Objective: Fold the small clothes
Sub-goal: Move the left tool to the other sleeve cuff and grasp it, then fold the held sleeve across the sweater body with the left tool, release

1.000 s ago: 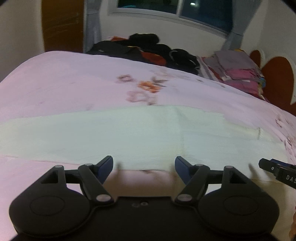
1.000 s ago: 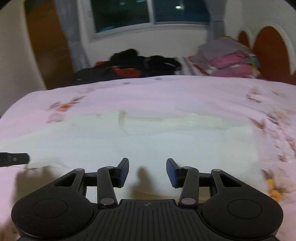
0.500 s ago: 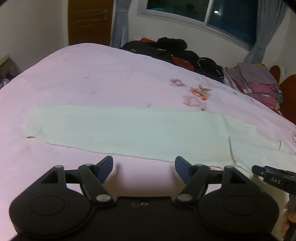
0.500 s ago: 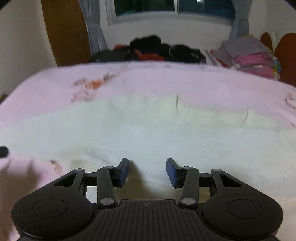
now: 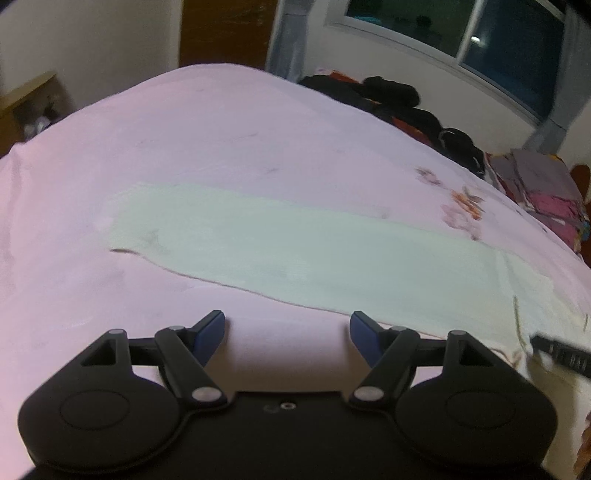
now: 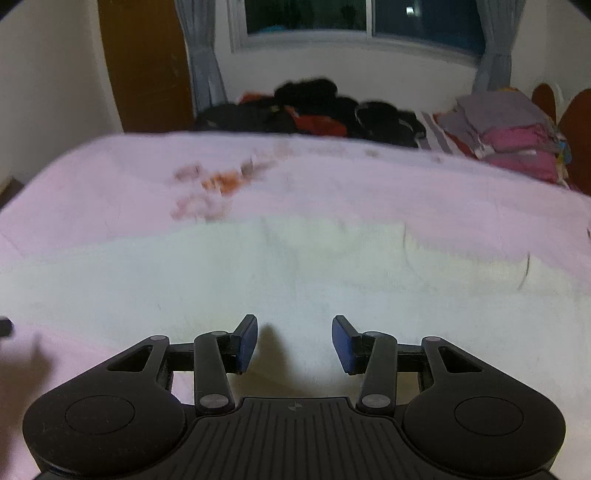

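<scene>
pale garment (image 5: pixel 306 254) flat on bed, left tongs (image 5: pixel 287 332) wide, right tongs (image 6: pixel 294 341) half-open, empty

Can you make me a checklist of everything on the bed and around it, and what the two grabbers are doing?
Surface: pink floral bed sheet, mostly smooth.
Job's things: pale cloth lying flat in a long strip across the sheet; nothing grips it.
Clutter: dark clothes pile at the far edge; folded stack, grey and pink, to its right.
Grippers: left gripper open, over bare sheet near the cloth's edge; right gripper open, over the cloth, holding nothing.
Cables: nothing seen.
Surroundings: window dark outside, curtains, brown door.
</scene>
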Available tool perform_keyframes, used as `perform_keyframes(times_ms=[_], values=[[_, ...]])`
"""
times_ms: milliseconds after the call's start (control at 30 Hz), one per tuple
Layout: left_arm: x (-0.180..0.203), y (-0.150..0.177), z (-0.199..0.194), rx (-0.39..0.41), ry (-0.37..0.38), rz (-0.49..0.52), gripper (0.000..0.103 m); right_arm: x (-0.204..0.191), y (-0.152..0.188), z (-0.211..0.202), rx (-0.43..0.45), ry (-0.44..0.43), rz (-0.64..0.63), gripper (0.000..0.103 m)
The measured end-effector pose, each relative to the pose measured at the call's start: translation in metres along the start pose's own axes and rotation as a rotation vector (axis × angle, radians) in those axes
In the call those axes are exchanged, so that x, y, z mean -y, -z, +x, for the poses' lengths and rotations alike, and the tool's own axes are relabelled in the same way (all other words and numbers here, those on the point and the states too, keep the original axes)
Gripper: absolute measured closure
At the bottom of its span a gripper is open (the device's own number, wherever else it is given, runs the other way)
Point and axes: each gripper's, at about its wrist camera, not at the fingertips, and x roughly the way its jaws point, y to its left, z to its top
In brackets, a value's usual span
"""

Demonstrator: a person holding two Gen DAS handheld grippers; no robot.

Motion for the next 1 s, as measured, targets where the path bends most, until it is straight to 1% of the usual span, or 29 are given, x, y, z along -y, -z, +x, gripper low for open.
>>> perform_keyframes(times_ms=[100, 233, 333, 433, 567, 667, 700, 733, 800, 833, 867, 900, 1000], values=[[-0.014, -0.002, 0.007, -0.015, -0.003, -0.043, 0.03, -0.003, 0.007, 0.003, 0.006, 0.017, -0.019, 0.058], [-0.029, -0.005, 0.015, -0.023, 0.013, -0.095, 0.029, 0.0, 0.008, 0.004, 0.007, 0.017, -0.007, 0.058], [-0.036, -0.01, 0.019, -0.015, 0.04, -0.139, 0.024, 0.0, 0.009, 0.004, 0.011, 0.02, -0.01, 0.058], [-0.046, -0.016, 0.023, 0.002, 0.073, -0.217, 0.021, -0.001, 0.01, 0.002, 0.013, 0.024, -0.011, 0.058], [-0.059, -0.023, 0.033, 0.045, 0.102, -0.312, 0.024, 0.001, 0.01, 0.002, 0.013, 0.016, -0.005, 0.058], [-0.058, -0.029, 0.038, 0.078, 0.075, -0.325, 0.035, 0.002, 0.01, 0.002, 0.016, 0.011, -0.002, 0.058], [-0.058, -0.029, 0.039, 0.094, 0.066, -0.324, 0.044, 0.002, 0.01, 0.002, 0.016, 0.011, -0.002, 0.058], [-0.058, -0.03, 0.041, 0.107, 0.051, -0.323, 0.051, 0.002, 0.01, 0.002, 0.016, 0.011, -0.003, 0.058], [-0.059, -0.03, 0.044, 0.127, 0.033, -0.333, 0.075, 0.002, 0.01, 0.002, 0.014, 0.01, -0.003, 0.058], [-0.061, -0.029, 0.046, 0.132, 0.025, -0.345, 0.082, 0.002, 0.009, 0.002, 0.013, 0.009, -0.001, 0.058], [-0.065, -0.029, 0.046, 0.134, 0.02, -0.362, 0.091, 0.002, 0.009, 0.001, 0.012, 0.009, 0.0, 0.058], [-0.068, -0.029, 0.046, 0.137, 0.023, -0.378, 0.095, 0.002, 0.009, 0.001, 0.013, 0.009, 0.0, 0.058], [-0.067, -0.03, 0.042, 0.15, 0.027, -0.378, 0.099, 0.005, 0.008, -0.003, 0.029, -0.004, 0.026, 0.058]])
